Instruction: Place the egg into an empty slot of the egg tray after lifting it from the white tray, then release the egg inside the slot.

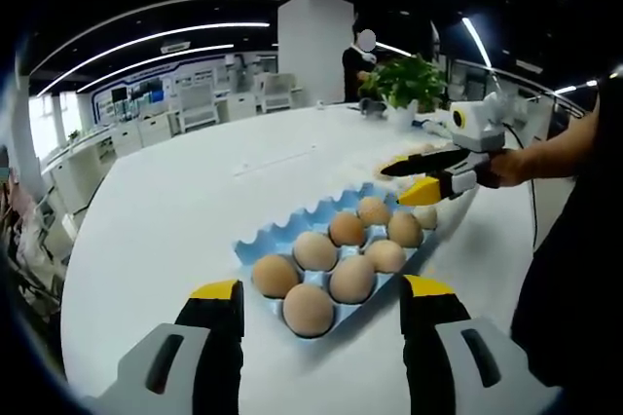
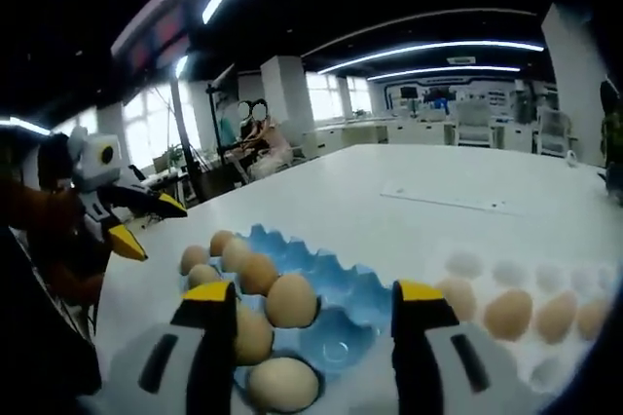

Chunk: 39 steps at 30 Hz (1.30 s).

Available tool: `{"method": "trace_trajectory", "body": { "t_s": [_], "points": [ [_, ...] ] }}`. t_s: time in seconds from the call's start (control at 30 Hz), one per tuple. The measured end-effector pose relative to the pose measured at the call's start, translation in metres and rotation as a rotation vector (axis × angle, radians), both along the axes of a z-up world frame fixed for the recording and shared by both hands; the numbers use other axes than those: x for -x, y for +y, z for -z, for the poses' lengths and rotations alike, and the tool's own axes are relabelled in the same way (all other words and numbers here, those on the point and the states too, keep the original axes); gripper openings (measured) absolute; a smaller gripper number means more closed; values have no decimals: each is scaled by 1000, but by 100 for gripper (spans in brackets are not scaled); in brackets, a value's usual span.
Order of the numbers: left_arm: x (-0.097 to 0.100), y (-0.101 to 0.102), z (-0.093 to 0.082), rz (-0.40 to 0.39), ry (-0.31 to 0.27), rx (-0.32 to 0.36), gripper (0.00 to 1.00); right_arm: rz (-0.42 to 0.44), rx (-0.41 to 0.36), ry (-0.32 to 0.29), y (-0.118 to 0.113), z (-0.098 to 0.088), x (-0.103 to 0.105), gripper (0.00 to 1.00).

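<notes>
I have both grippers hanging over the blue egg tray [image 1: 336,249], each with nothing in it. My left gripper [image 1: 321,313] sits at the tray's near edge with its fingers [image 1: 219,313] spread wide apart, the filled slots showing between them; I read that as a waiting pose, kept low and clear so the other hand has room. My right gripper [image 2: 313,322] also has its fingers apart, and between them I see brown eggs in the blue tray [image 2: 321,288] plus a bare slot [image 2: 341,349] just ahead, which looks like a fair target.

The eggs still to be moved lie in the white tray [image 2: 545,357], to the right of the blue one in the right gripper view, touching or just beside it; I cannot tell which. Several brown eggs [image 2: 508,313] sit there among empty cups. My judgement is that the lift has not begun, and the right gripper would need to swing over to that tray first.

The desk [image 1: 195,201] is broad, white and glossy, with a potted plant [image 1: 404,84] at its far end. Around it is an open office with strip lights, white chairs, a white pillar and people well back
</notes>
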<state>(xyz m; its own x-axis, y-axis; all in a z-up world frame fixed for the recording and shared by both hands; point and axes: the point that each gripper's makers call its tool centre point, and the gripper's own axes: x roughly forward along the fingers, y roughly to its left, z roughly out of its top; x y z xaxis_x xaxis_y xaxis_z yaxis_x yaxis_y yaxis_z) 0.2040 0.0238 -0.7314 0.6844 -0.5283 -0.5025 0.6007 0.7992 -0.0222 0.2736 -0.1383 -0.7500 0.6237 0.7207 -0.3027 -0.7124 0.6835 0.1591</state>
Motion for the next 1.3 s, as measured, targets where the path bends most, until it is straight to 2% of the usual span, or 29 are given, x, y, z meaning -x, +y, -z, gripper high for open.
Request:
{"method": "trace_trajectory", "body": {
  "t_s": [0.13, 0.27, 0.43, 0.57, 0.8, 0.87, 0.97, 1.07, 1.2, 1.3],
  "points": [
    [0, 0, 0, 0, 0, -1, 65, 18, -1, -11, -9, -3, 1, 66],
    [0, 0, 0, -1, 0, -2, 65, 88, 8, -38, -33, -12, -4, 63],
    [0, -2, 0, 0, 1, -1, 65, 203, 43, -77, -81, -18, -10, 61],
    [0, -5, 0, 5, 2, 2, 65, 274, 40, -68, -112, -18, -12, 62],
    [0, -6, 0, 10, 2, -1, 65, 408, 95, -74, -171, -16, -15, 63],
    [0, -5, -1, 10, 3, -2, 65, 450, 126, -93, -189, -16, -17, 62],
    [0, -4, -1, 8, 3, -4, 65, 543, 104, -90, -217, -18, -18, 62],
    [-1, -4, -2, 5, 0, -5, 66, 612, 150, -80, -247, -11, -18, 62],
    [0, -5, -2, 8, 2, -6, 65, 659, 150, -25, -268, 1, -14, 61],
    [0, -6, -2, 9, 2, -6, 65, 672, 164, -15, -276, 5, -13, 58]
  ]
}}
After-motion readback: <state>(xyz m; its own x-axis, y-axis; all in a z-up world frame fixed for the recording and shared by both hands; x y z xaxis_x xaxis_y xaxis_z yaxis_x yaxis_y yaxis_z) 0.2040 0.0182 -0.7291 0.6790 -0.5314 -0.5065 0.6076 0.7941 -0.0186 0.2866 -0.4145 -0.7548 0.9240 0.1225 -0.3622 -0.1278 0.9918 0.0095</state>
